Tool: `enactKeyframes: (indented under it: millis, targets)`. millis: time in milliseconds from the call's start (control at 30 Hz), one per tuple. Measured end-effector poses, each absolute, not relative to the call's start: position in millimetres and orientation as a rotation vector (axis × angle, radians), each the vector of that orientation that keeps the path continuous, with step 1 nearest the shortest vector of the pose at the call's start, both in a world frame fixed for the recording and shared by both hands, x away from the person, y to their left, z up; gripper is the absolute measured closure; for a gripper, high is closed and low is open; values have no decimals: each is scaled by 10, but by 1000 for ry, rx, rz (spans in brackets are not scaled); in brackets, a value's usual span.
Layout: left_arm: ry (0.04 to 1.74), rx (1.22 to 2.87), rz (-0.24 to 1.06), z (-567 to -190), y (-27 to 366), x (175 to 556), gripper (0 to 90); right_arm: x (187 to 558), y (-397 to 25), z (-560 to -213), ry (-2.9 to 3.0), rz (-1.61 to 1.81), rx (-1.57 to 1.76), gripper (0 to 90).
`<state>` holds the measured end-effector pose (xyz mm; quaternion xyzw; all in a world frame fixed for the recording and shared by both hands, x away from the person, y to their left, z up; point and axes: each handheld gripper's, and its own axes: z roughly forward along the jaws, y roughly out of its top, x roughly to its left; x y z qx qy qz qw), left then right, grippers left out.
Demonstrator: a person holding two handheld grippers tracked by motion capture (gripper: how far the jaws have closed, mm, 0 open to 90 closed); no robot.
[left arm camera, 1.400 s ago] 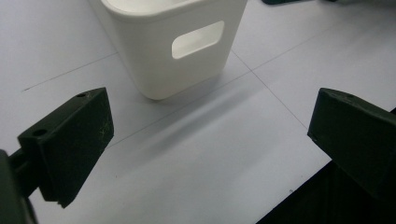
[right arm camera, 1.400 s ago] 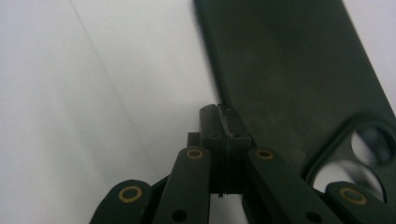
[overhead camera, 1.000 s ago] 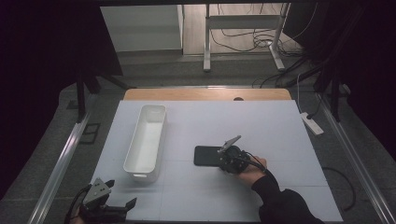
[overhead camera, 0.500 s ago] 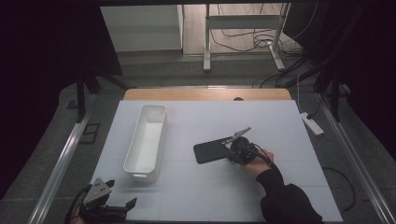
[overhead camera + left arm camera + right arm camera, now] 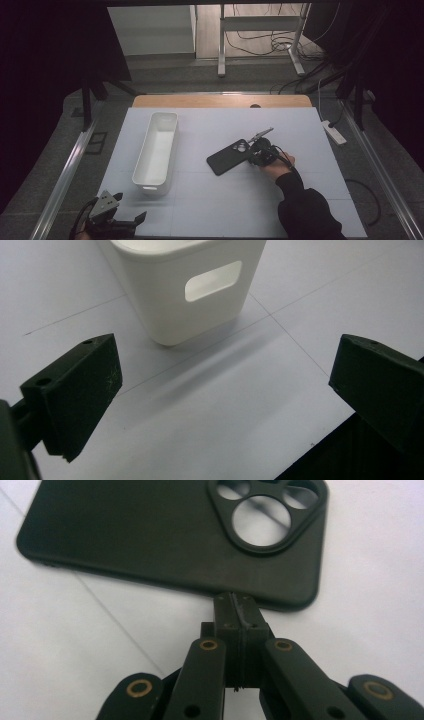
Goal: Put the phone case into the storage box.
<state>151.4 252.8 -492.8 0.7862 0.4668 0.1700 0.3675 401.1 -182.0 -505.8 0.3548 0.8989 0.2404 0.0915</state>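
No writing, label, brand, number or sign can be read anywhere: the black rubbery phone case [image 5: 170, 535] is plain around its round camera cut-outs, and the white oblong plastic bin [image 5: 156, 150] beside it is blank too.

Lying flat on the worktop [image 5: 310, 200], right of centre: phone case [image 5: 229, 156], camera-cutout end pointing away and rightward. Sitting well to its left: long bin [image 5: 156, 150], running front to back. Touching the case's right edge: right claw [image 5: 256, 152]. Hovering at the near left corner, just before the bin's near end: left claw [image 5: 131, 222]
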Motion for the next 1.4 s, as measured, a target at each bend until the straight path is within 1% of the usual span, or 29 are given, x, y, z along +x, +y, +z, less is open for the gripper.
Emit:
enactKeyframes:
  millis: [633,1067,1400]
  targets:
    - [1203,2013,435,-4929,2534,1517,10,4325,-1732,-5057,2619,686,1103,900]
    - [1201,2011,434,-4929,2536,1515,10,4561,-1462,-5075,2590,691,1126,900]
    - [1198,2013,433,-4928,2535,1513,10,4591,-1165,-5101,2616,721,1070,900]
